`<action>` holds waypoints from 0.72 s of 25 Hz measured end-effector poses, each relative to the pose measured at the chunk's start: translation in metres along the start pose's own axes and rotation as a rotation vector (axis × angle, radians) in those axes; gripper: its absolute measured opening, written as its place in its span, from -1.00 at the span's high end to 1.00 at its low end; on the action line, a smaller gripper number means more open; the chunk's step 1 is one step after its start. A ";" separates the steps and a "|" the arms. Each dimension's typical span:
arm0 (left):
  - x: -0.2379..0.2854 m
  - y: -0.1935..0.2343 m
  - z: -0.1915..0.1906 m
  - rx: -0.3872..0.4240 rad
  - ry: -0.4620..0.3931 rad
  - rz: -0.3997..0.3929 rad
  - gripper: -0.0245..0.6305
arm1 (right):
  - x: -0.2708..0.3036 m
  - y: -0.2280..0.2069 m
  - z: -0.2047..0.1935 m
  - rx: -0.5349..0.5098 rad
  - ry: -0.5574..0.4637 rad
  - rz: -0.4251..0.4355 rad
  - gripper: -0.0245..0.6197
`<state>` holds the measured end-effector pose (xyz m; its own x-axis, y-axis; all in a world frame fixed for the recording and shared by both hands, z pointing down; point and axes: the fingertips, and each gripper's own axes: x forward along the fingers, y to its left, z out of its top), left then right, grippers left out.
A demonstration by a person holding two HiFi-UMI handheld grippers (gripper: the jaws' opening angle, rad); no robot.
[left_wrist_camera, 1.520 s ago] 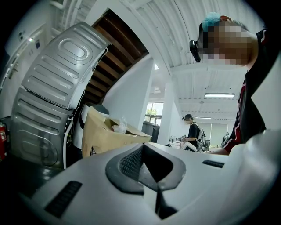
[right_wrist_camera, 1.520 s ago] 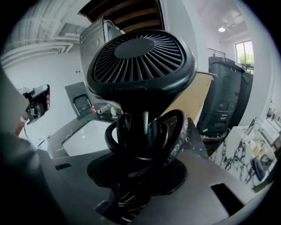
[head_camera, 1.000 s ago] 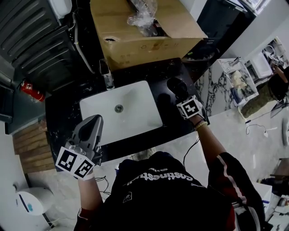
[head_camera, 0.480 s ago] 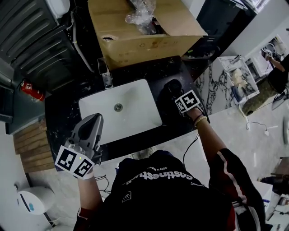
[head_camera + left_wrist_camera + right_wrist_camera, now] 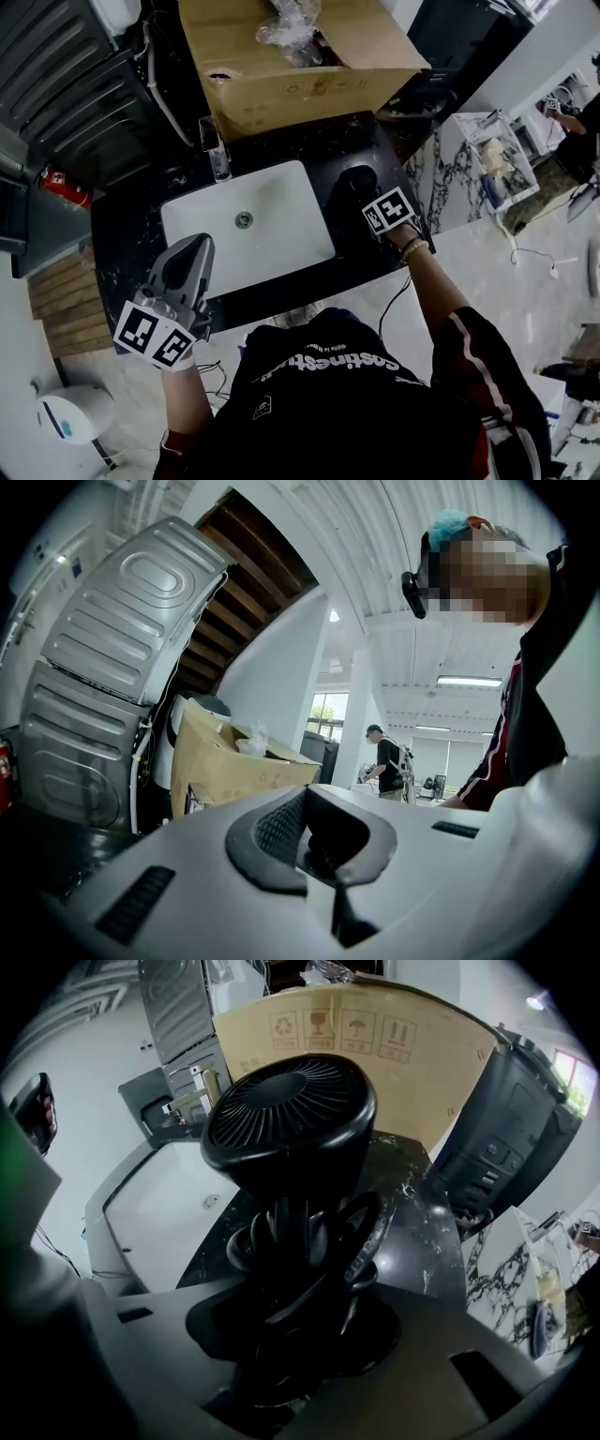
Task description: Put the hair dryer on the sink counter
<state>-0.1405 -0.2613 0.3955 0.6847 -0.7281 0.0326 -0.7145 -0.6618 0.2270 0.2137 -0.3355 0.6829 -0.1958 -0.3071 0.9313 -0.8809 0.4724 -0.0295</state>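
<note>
The right gripper point(image 5: 367, 195) is clamping the black hair dryer point(image 5: 354, 178) by its cord-wrapped handle, with the grille end projecting straight beyond the jaws. It is holding the dryer at the right-hand strip of the dark sink counter point(image 5: 370, 141), just beside the white basin point(image 5: 281, 202); contact with the surface cannot be judged. The left gripper point(image 5: 190, 251) is hanging at the counter's front-left edge, jaws closed on nothing.

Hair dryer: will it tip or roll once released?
Probably top-heavy: the hair dryer has a wide head over a slim handle, so it may tip. Its coiled cord looks floppy and may unwind. The glossy counter may let it slide.
</note>
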 end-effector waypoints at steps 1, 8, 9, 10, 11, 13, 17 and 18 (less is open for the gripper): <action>0.001 -0.001 0.000 -0.003 0.000 -0.001 0.88 | 0.001 0.001 -0.002 0.000 0.001 0.006 0.39; 0.003 -0.007 -0.002 -0.003 0.001 -0.013 0.88 | -0.002 0.006 -0.004 -0.005 -0.018 0.030 0.30; 0.004 -0.008 -0.002 -0.003 0.001 -0.016 0.88 | -0.003 0.005 -0.004 -0.004 -0.020 0.034 0.29; 0.004 -0.009 -0.002 -0.002 0.001 -0.018 0.88 | -0.004 0.006 -0.004 -0.003 -0.022 0.040 0.28; 0.005 -0.010 -0.002 -0.001 0.001 -0.020 0.88 | -0.006 0.006 -0.004 -0.001 -0.025 0.047 0.26; 0.006 -0.012 -0.003 0.001 0.003 -0.024 0.88 | -0.010 0.008 -0.005 0.001 -0.035 0.063 0.26; 0.005 -0.014 -0.004 0.005 0.008 -0.026 0.88 | -0.016 0.017 -0.008 -0.034 -0.045 0.075 0.26; 0.006 -0.014 -0.003 0.006 0.009 -0.026 0.88 | -0.018 0.018 -0.008 -0.043 -0.048 0.072 0.26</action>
<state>-0.1261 -0.2555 0.3954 0.7042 -0.7091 0.0353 -0.6974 -0.6814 0.2222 0.2042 -0.3149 0.6688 -0.2791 -0.3095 0.9090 -0.8446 0.5295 -0.0791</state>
